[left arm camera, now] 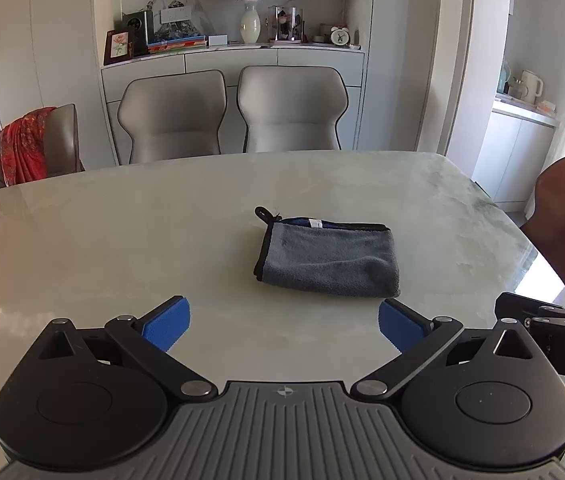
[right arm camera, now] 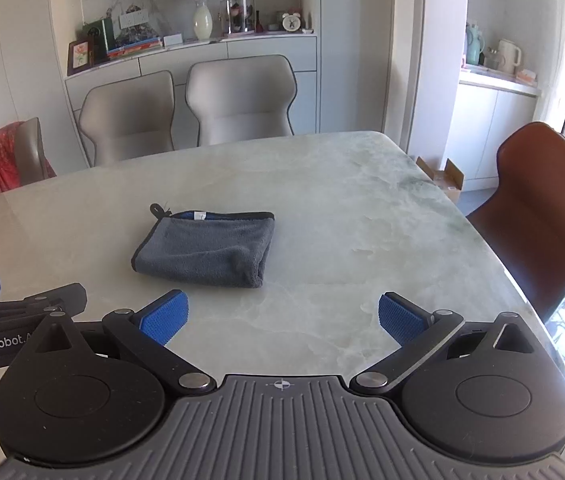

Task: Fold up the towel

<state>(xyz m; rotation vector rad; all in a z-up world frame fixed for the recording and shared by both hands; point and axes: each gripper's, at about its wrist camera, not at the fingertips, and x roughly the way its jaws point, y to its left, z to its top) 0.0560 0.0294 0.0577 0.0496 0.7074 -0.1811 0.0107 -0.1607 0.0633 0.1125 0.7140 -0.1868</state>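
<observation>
Looks done: towel [left arm camera: 326, 258] folded small mid-table [left arm camera: 122, 248]. Left gripper [left arm camera: 284, 326] and right gripper [right arm camera: 282, 320] both spread wide, empty, just short of towel. Probably only tidying left.

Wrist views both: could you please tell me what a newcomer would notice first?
A folded grey towel lies alone mid-table on the pale marble table. Nearer the camera, the left gripper and right gripper stand with jaws wide open and empty. Two grey chairs face from the far side.
</observation>
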